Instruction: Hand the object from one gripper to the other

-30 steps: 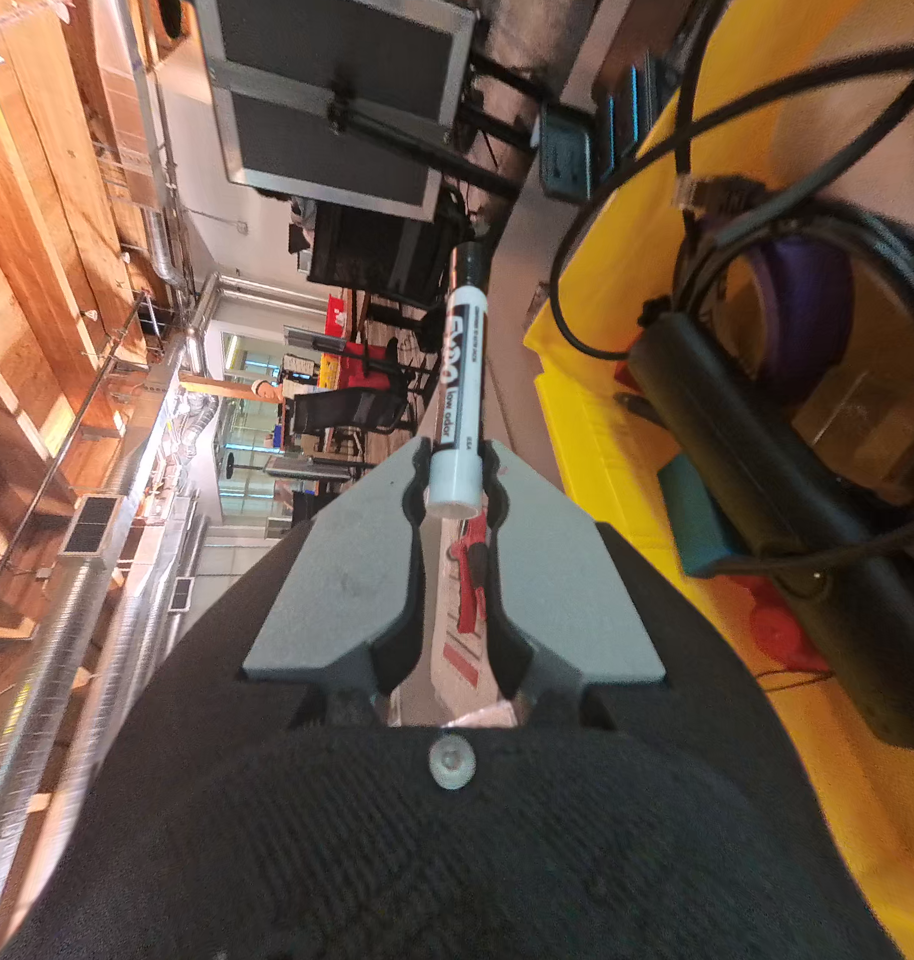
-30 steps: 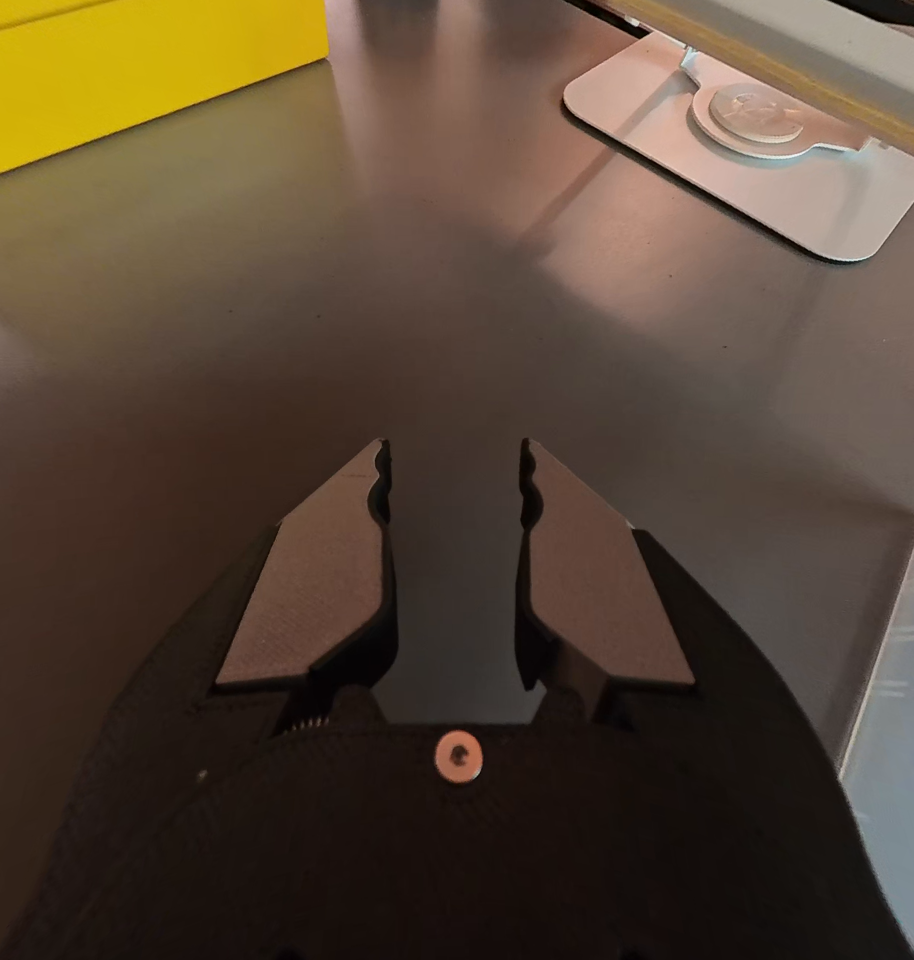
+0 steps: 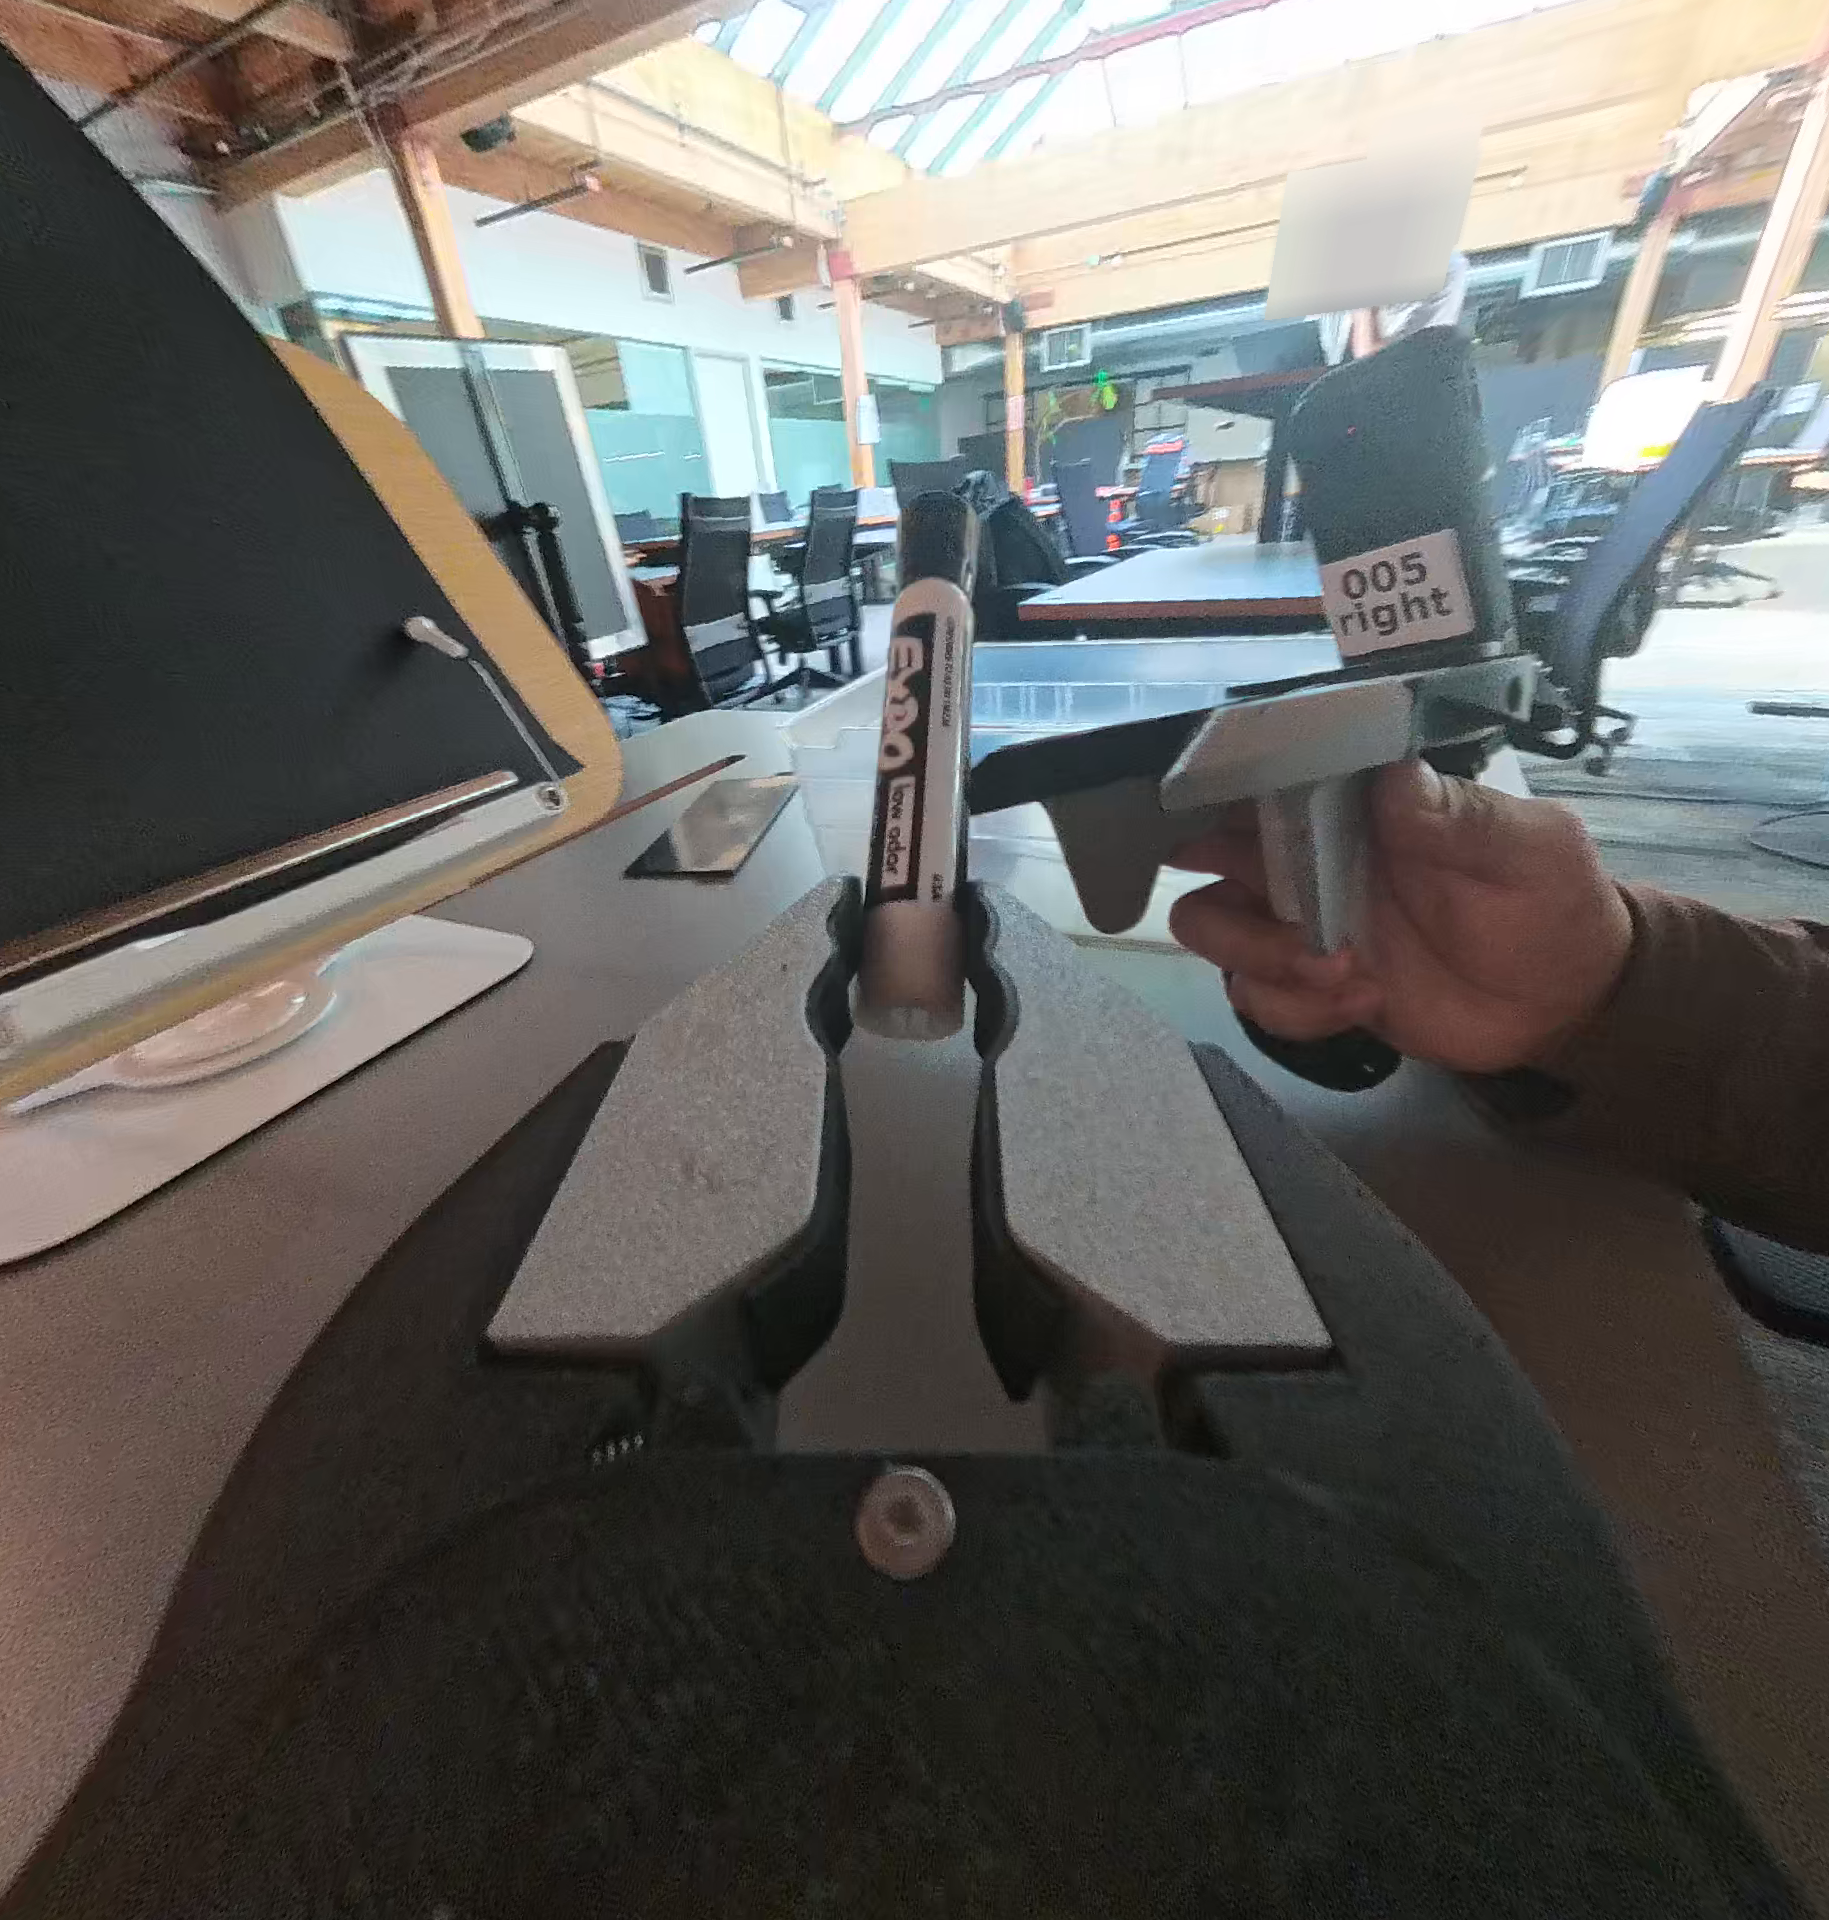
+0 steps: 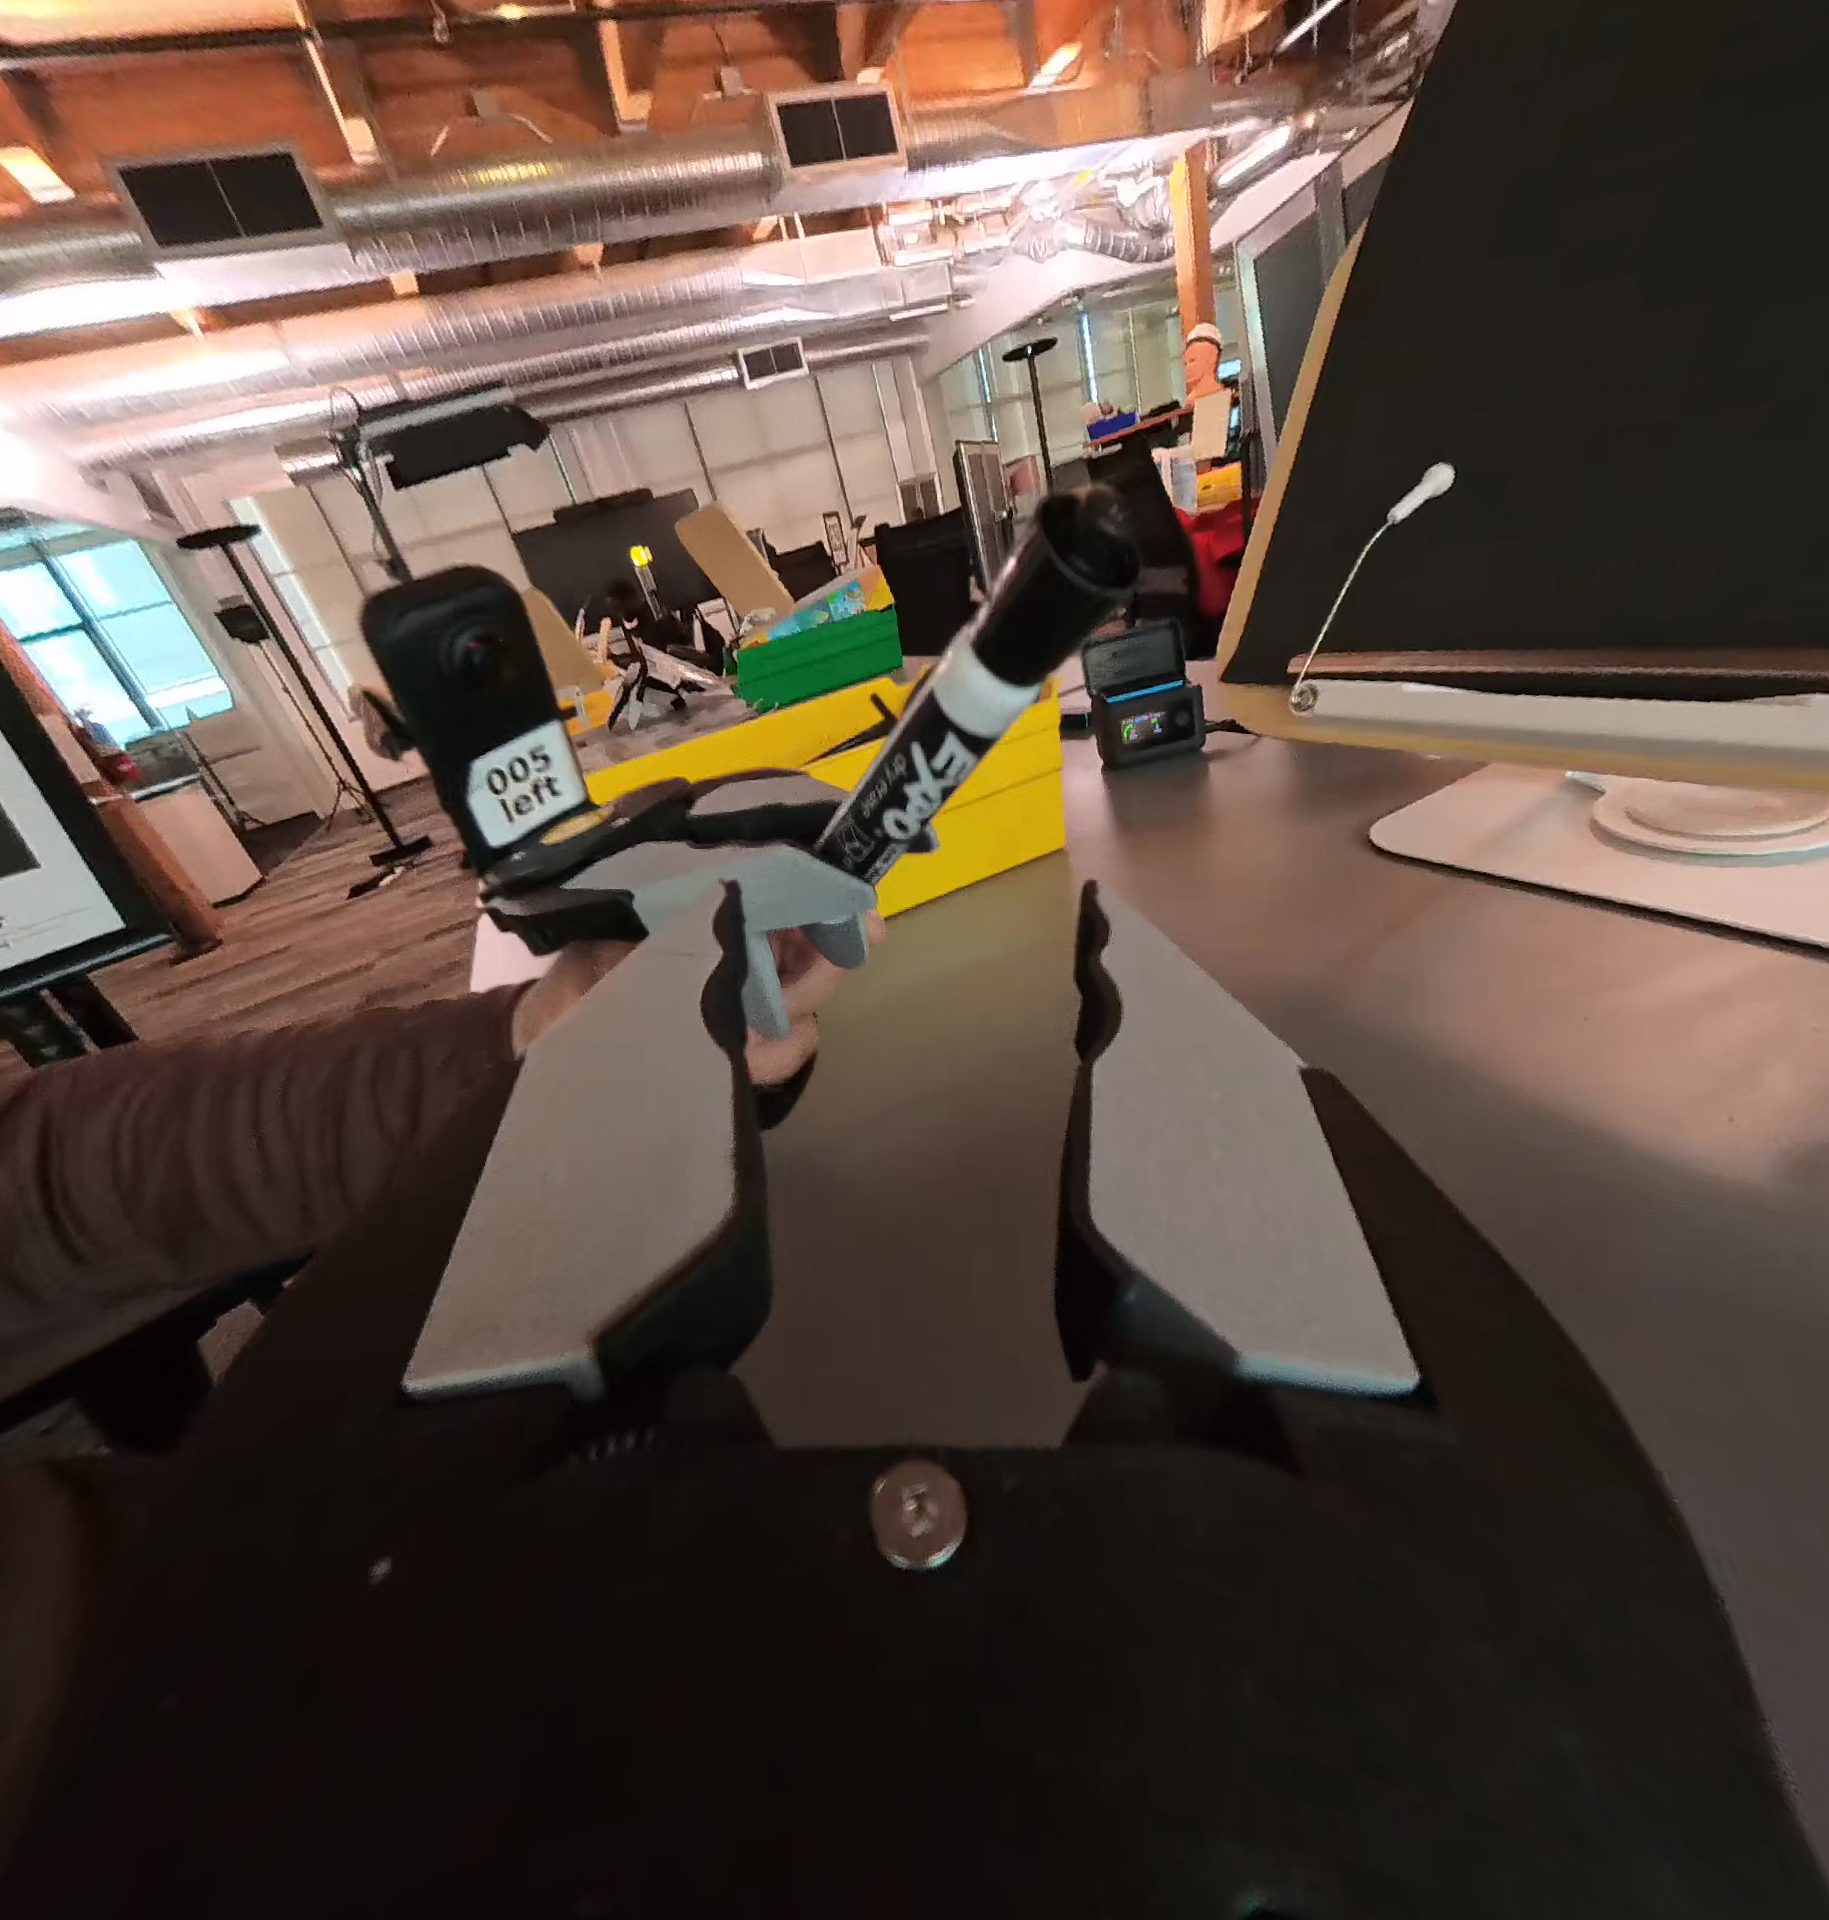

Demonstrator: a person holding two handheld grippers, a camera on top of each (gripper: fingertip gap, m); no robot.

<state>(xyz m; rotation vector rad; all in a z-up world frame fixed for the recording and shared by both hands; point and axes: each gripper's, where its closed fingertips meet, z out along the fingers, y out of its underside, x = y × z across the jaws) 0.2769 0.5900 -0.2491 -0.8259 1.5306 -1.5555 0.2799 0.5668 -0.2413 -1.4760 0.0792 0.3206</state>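
Above the desk, left gripper clamps a marker; at 2 o'clock, right gripper gapes.

Object: a dry-erase marker, white barrel with black printed label, black cap on.
Pose: roughly upright with a slight tilt, cap end up.
Held: its white butt end is pinched between the left gripper's fingertips.
Place: raised above the dark desk, out in front of the right gripper, not touching it.
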